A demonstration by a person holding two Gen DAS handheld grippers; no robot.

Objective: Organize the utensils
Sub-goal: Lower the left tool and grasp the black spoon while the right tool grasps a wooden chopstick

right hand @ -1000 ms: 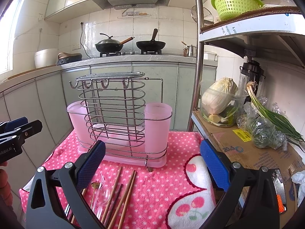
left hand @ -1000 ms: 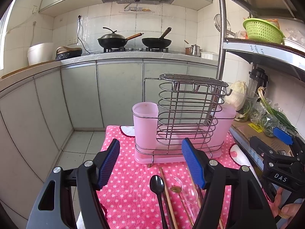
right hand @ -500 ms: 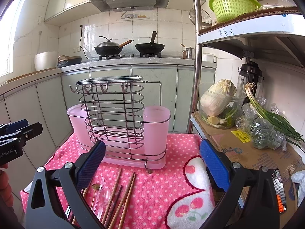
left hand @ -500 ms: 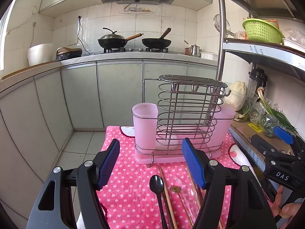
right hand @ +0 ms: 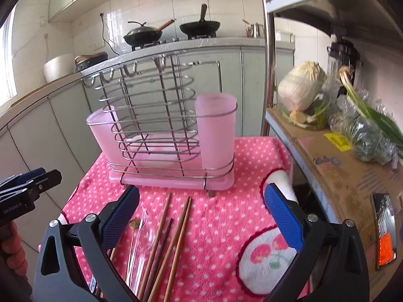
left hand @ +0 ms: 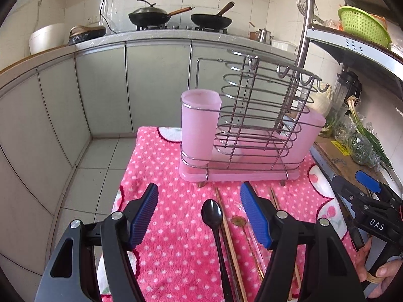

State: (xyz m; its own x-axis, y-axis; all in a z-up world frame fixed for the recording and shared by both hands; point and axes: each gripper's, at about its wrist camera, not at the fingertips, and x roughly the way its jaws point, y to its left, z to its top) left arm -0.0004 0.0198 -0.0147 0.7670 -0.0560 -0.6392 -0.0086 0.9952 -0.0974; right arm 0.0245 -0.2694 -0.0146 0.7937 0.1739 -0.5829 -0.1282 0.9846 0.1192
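Both pairs of tongs have tipped downward and drawn closer to the table over the last second: in each wrist view the range hood has slid out of the top of the frame, and the pink dotted cloth (left hand: 161,166) with the utensils on it now fills more of the lower field. The left tongs (left hand: 199,216) stand wide open and empty, their blue pads either side of the black spoon (left hand: 212,214), which lies flat on the cloth with its bowl pointing toward the rack and a brown chopstick (left hand: 226,229) just beside it. The right tongs (right hand: 201,216) are likewise spread and hold nothing; below them lie several wooden chopsticks (right hand: 176,229) in a loose fan and a clear spoon (right hand: 141,229) next to them. The wire utensil rack (right hand: 156,115) stands upright at the far end of the cloth, a pink cup (left hand: 200,125) at each end, and no utensil shows in either cup. None of the utensils appears to have shifted. The change is therefore one of approach only: sorting has not begun, and the left tongs seem best lined up for a first pick of the black spoon, which would need a further descent and a low pinch on its thin handle.
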